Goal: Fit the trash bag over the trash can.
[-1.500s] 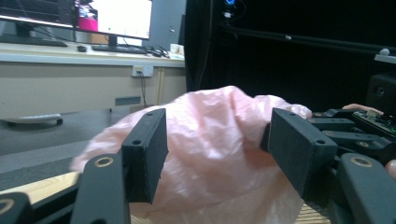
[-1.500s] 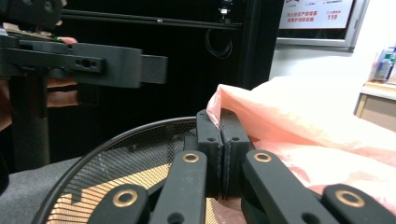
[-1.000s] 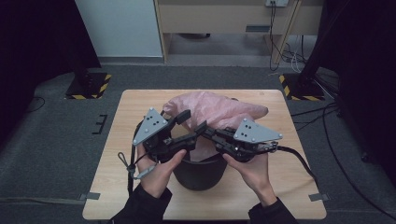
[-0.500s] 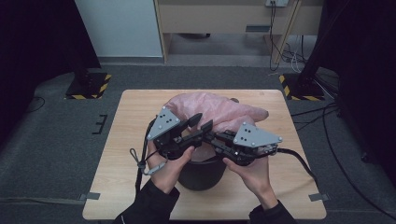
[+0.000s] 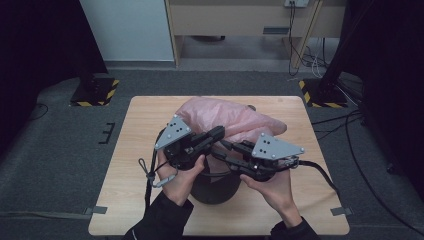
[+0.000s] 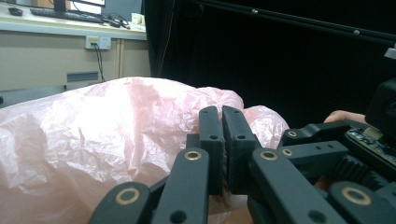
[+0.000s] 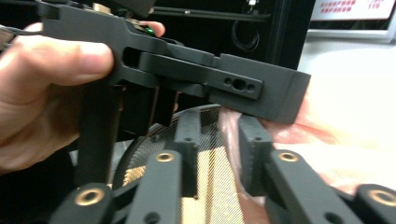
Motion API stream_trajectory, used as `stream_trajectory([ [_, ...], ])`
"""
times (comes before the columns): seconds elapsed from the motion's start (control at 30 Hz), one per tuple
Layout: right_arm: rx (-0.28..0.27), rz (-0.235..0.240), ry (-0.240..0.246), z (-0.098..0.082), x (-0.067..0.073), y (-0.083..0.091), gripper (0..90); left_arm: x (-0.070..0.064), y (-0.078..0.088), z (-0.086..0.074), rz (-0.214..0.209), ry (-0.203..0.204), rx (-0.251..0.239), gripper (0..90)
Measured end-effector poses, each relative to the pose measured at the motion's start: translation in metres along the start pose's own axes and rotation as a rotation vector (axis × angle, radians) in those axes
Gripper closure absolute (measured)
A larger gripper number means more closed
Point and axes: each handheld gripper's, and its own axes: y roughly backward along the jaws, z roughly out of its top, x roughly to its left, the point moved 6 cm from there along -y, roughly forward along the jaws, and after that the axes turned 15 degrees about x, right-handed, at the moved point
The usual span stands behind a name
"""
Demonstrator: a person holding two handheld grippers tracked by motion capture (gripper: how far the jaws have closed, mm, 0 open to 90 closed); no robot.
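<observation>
Left claw (image 6: 223, 140) pinches the pink bag (image 6: 107, 135), right claw (image 7: 219, 154) just spreading; mesh bin (image 5: 216, 186) mostly hidden

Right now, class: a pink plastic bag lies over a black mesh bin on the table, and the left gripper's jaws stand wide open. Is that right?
Not quite. The left gripper has its jaws shut, as the left gripper view shows, seemingly pinching the edge of the pink bag. The rest holds: the bag lies over the black mesh bin on the table.
</observation>
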Motion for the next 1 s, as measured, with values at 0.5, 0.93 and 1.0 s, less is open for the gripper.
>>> stream_trajectory([
  [0.5,-0.055,-0.073,-0.014,0.017,-0.017,0.048,54.3,0.014,0.017,0.001,0.055,0.001,-0.015,88.6],
  [0.93,0.036,-0.107,-0.065,-0.018,-0.041,0.073,59.0,0.031,0.030,0.002,0.085,0.028,-0.039,88.6],
  [1.0,0.044,-0.104,-0.063,-0.025,-0.043,0.070,71.3,0.032,0.033,0.001,0.089,0.029,-0.043,88.6],
])
